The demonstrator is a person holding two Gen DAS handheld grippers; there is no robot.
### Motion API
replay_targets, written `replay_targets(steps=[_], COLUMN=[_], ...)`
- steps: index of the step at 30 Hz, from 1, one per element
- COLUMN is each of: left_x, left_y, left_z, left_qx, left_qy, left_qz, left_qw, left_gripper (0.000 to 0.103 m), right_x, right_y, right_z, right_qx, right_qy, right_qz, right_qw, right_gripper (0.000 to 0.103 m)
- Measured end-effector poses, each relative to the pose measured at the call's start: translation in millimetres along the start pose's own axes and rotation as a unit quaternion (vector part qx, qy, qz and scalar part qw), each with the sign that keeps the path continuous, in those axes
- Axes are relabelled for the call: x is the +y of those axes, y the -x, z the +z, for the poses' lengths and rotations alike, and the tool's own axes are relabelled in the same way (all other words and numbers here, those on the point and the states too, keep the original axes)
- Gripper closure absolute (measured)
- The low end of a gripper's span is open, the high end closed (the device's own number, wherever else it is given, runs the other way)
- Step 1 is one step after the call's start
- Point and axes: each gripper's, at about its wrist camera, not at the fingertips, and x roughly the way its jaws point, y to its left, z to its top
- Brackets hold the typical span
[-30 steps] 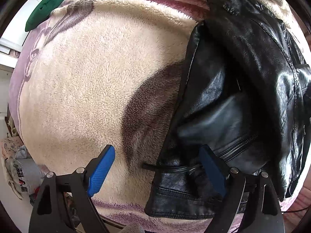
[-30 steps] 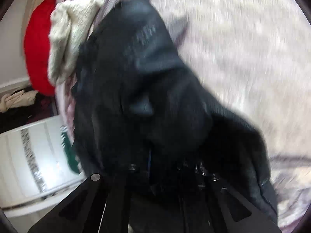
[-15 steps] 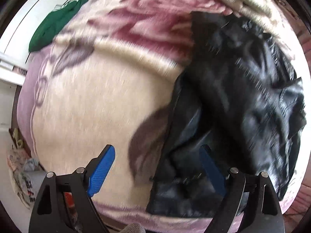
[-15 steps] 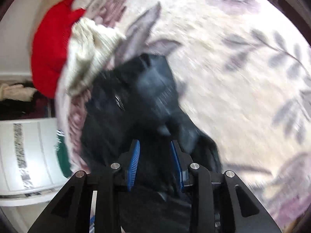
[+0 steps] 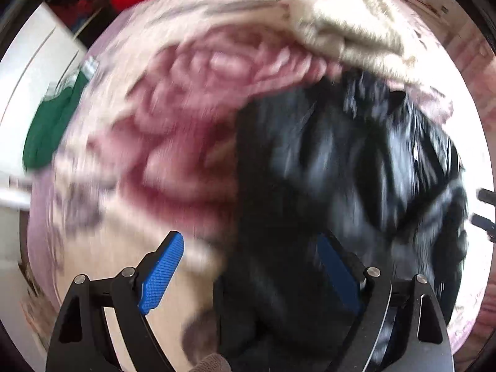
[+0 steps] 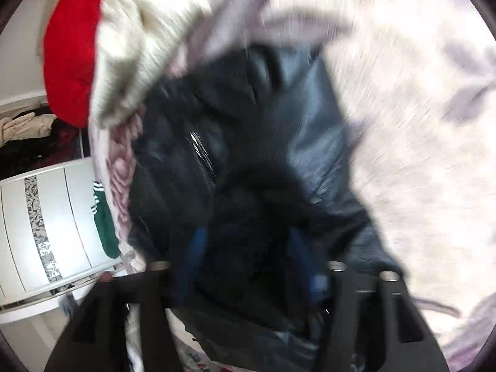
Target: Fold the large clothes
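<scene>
The black leather jacket (image 5: 356, 170) lies crumpled on the fleece blanket with a pink rose pattern (image 5: 186, 124), at the right of the left wrist view and in the centre of the right wrist view. The left gripper (image 5: 251, 266) has its jaws spread wide and holds nothing; the right gripper (image 6: 248, 266) has just been opening its jaws, with jacket folds between them but not pinched. A cream knitted garment (image 6: 139, 55) and a red cushion (image 6: 68, 49) are at the upper left of the right wrist view, and a green garment (image 5: 49, 130) is at the left edge of the left wrist view.
</scene>
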Motion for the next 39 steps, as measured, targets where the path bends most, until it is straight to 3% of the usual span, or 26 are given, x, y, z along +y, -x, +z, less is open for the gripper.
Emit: replay_targets(steps=[4, 8, 12, 16, 17, 19, 20, 21, 24, 27, 32, 36, 38, 39], left_x=[-27, -58, -64, -57, -55, -52, -51, -50, -45, -32, -13, -1, -6, -3], left_y=[-36, -107, -151, -156, -152, -146, -142, -138, -121, -96, -27, 52, 75, 90], left_z=[74, 130, 147, 146, 142, 135, 131, 127, 114, 104, 71, 14, -1, -24], left_qx=[-0.012, 0.061, 0.113, 0.109, 0.098, 0.091, 0.087, 0.08, 0.044, 0.011, -0.05, -0.093, -0.098, -0.098], left_qy=[-0.077, -0.167, -0.212, -0.231, -0.241, -0.243, -0.243, -0.244, -0.237, -0.209, -0.182, -0.163, -0.155, -0.145], left_qz=[0.011, -0.004, -0.022, -0.063, -0.07, -0.11, -0.119, -0.111, -0.103, -0.109, -0.115, -0.129, -0.13, -0.138], left_qw=[0.9969, 0.984, 0.9704, 0.9647, 0.963, 0.9595, 0.9589, 0.9601, 0.9651, 0.9719, 0.9752, 0.9738, 0.9744, 0.9748], left_gripper=[0.015, 0.015, 0.013, 0.016, 0.02, 0.06, 0.068, 0.085, 0.098, 0.098, 0.099, 0.099, 0.099, 0.099], right_x=[32, 65, 101, 125, 131, 136, 138, 139, 137, 134, 134, 132, 131, 127], right_y=[15, -22, -77, -121, -128, -136, -136, -134, -125, -98, -39, 6, 29, 39], right_z=[43, 99, 141, 158, 159, 156, 154, 152, 149, 140, 110, 66, 35, 23], right_qx=[-0.001, 0.011, 0.045, 0.093, 0.112, 0.124, 0.127, 0.129, 0.128, 0.103, 0.054, 0.026, 0.017, 0.015], right_qy=[0.08, 0.164, 0.247, 0.316, 0.317, 0.331, 0.341, 0.345, 0.333, 0.328, 0.313, 0.301, 0.298, 0.297], right_qz=[-0.061, -0.134, -0.172, -0.185, -0.18, -0.188, -0.182, -0.178, -0.157, -0.139, -0.101, -0.072, -0.061, -0.058], right_qw=[0.995, 0.977, 0.953, 0.926, 0.924, 0.916, 0.913, 0.913, 0.921, 0.928, 0.943, 0.951, 0.952, 0.953], right_gripper=[0.028, 0.025, 0.023, 0.019, 0.019, 0.023, 0.039, 0.053, 0.085, 0.09, 0.093, 0.094, 0.094, 0.094])
